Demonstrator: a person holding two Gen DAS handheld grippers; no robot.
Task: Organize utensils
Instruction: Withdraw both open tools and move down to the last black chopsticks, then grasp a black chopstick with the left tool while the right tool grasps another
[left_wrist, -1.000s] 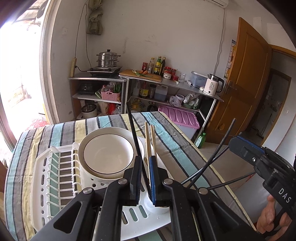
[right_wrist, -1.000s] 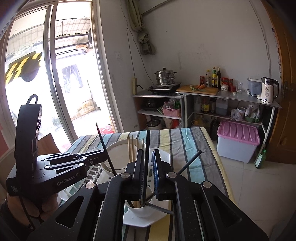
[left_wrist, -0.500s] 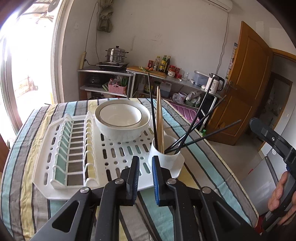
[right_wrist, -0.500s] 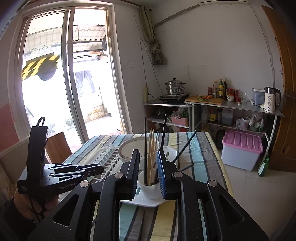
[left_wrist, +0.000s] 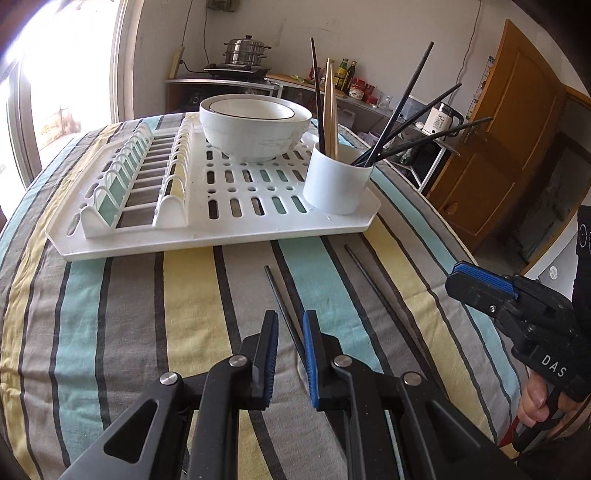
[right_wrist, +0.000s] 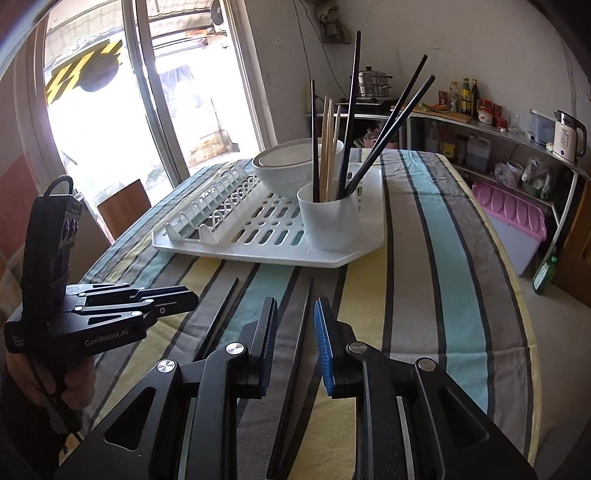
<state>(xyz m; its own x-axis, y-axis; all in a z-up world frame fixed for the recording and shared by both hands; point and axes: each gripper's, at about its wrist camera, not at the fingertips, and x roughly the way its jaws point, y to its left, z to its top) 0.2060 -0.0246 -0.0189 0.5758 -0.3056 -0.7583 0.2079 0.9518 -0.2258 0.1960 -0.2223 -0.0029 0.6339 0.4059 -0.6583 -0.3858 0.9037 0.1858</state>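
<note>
We see both left tongs (left_wrist: 290, 334) and right tongs (right_wrist: 295, 325) released, each straddling a black chopstick (left_wrist: 282, 299) (right_wrist: 301, 332) on the worktop (left_wrist: 147, 295); near ends hidden beneath tongs; cup (left_wrist: 338, 182) at twelve o'clock.

Right gripper (right_wrist: 295, 317) low over striped tablecloth (right_wrist: 424, 295), jaws slightly apart after just opening, nothing pinched. One black chopstick (right_wrist: 304, 317) lies flat on the cloth, running between the jaws; second black chopstick (right_wrist: 218, 314) lies flat to its left. Left gripper (right_wrist: 192, 295) at left edge, held by a hand (right_wrist: 74, 384), near that second chopstick. Beyond: white drying rack (right_wrist: 236, 243) with white cup (right_wrist: 328, 221) holding black and wooden chopsticks upright, bowl (right_wrist: 291, 170) behind the cup.
</note>
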